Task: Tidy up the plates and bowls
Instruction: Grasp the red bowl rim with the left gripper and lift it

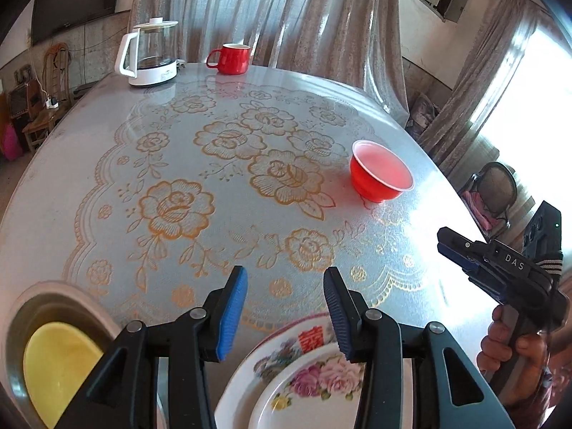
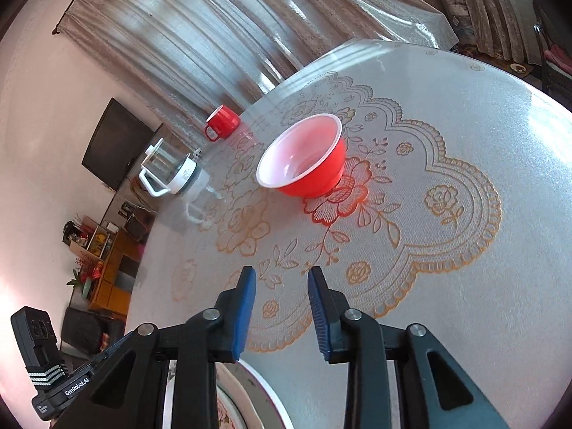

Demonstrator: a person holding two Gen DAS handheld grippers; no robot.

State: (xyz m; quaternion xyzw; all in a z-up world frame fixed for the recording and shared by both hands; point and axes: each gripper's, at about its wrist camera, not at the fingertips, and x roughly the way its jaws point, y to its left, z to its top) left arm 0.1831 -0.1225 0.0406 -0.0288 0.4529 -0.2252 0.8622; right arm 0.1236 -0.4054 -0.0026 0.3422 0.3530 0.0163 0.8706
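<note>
A red bowl [image 1: 380,171] with a white inside stands upright on the table's right half, also seen ahead in the right wrist view as the red bowl [image 2: 304,157]. Two white floral plates [image 1: 304,375], a smaller one on a larger, lie at the near edge. My left gripper [image 1: 286,275] hangs open just above their far rim, nothing between its fingers. A steel bowl [image 1: 21,321] holding a yellow dish [image 1: 57,364] sits at the near left. My right gripper [image 2: 282,275] is open and empty over bare tablecloth, short of the red bowl, with a plate rim [image 2: 257,382] below it.
A glass kettle [image 1: 150,53] and a red mug [image 1: 230,58] stand at the table's far edge before a curtain. The round table [image 1: 107,136] has a lace-pattern cover. A chair [image 1: 493,193] stands beyond the right edge. A hand [image 1: 514,350] holds the right gripper.
</note>
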